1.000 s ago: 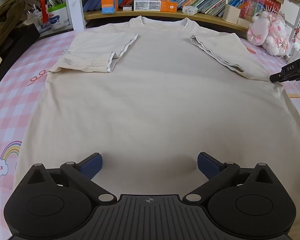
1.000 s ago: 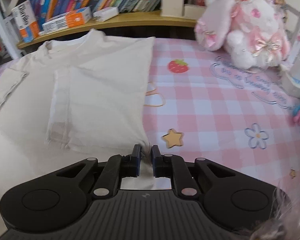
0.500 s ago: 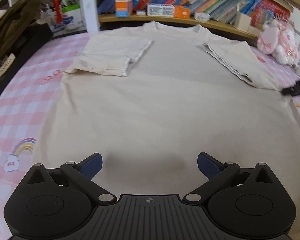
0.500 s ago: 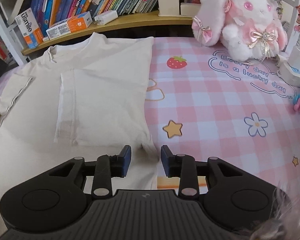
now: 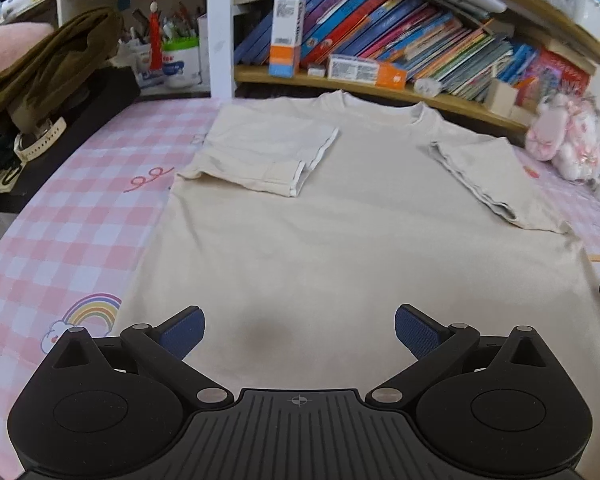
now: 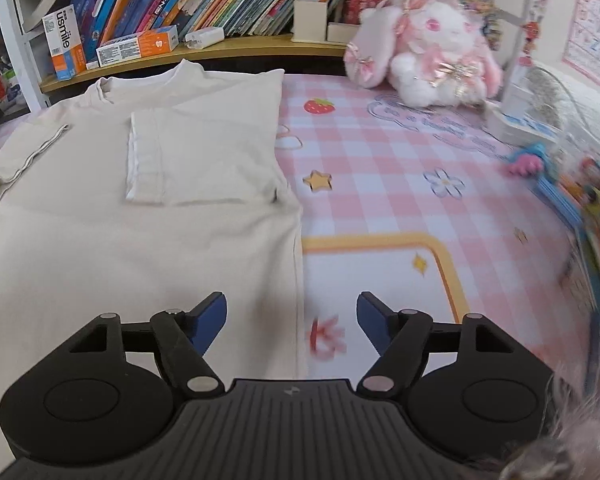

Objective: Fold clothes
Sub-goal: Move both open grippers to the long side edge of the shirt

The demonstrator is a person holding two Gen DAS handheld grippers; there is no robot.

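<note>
Since a second ago the right gripper (image 6: 292, 316) has let go of the folded right sleeve (image 6: 204, 156) and pulled back toward the near hem; its jaws have just been opening and now stand wide with nothing pinched, straddling the T-shirt's right side edge, one pad over cloth, the other over bare bedsheet. Left gripper (image 5: 299, 330) has backed off a little too, jaws spread wide as before, empty, hovering over the near middle of the shirt.

Bedsheet (image 6: 400, 208): pink-and-white check, printed with stars, flower, strawberry, rainbow. Covers the whole work surface.

Cream T-shirt (image 5: 340, 240): lies flat on the sheet, collar at the far end by the shelf, hem near. Both short sleeves folded inward onto the chest; left sleeve (image 5: 268, 152) lies flat, white hem showing.

Bookshelf (image 5: 380, 88): runs along the far edge, packed with leaning books (image 5: 400, 44) and small boxes.

Plush rabbit (image 6: 432, 52): pink and white, far right, on the sheet, well apart from the shirt.

Brown garment (image 5: 52, 64): heaped far left, off the sheet.
</note>
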